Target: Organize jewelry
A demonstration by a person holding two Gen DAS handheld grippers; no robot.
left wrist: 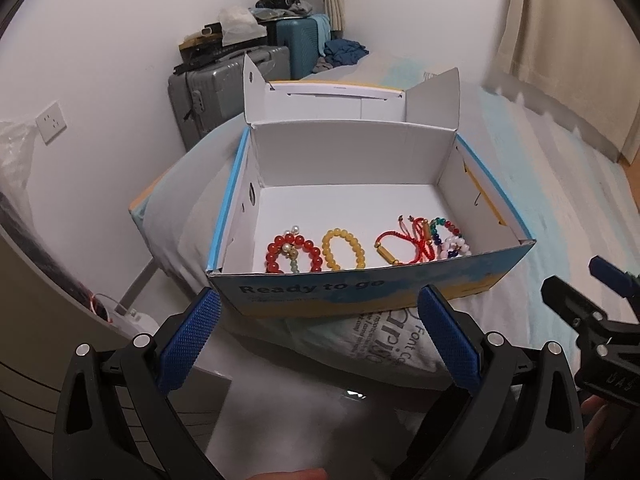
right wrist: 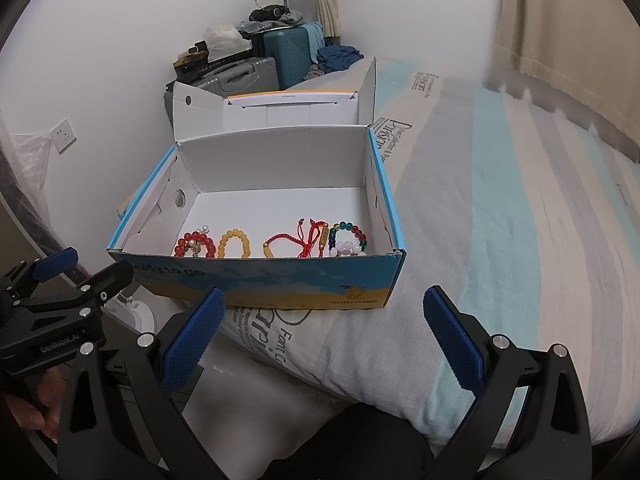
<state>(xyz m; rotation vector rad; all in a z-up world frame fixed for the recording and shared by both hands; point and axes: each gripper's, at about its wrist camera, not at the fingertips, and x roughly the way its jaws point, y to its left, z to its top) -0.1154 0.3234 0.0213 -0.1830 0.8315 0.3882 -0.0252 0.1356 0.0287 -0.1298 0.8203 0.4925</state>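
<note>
1. Hovering low at the left, just short of the cardboard box (left wrist: 360,292), the left gripper (left wrist: 320,300) has its blue-padded fingers (left wrist: 188,344) spread wide with nothing between them; a hand (right wrist: 28,404) grips its handle in the right wrist view.
2. Sitting on the bed (right wrist: 520,240) near its foot edge, the box stands with its lid flipped up and back, and its printed front wall faces both grippers.
3. Lying in a row on the white floor of the box, close behind the front wall, the jewelry starts at the left with a red bead bracelet (left wrist: 294,254), with a few pale beads on top of it.
4. Next, just beside it and apart, lies a yellow bead bracelet (left wrist: 342,250).
5. Right of that rests a red cord bracelet (left wrist: 404,246) carrying a gold tube.
6. Farthest right, touching the cord's knots, a multicolored bead bracelet (left wrist: 452,238) sits near the right wall.
7. At the right, the right gripper (right wrist: 324,304) is likewise released, fingers (right wrist: 452,336) wide apart and empty, short of the box.
</note>
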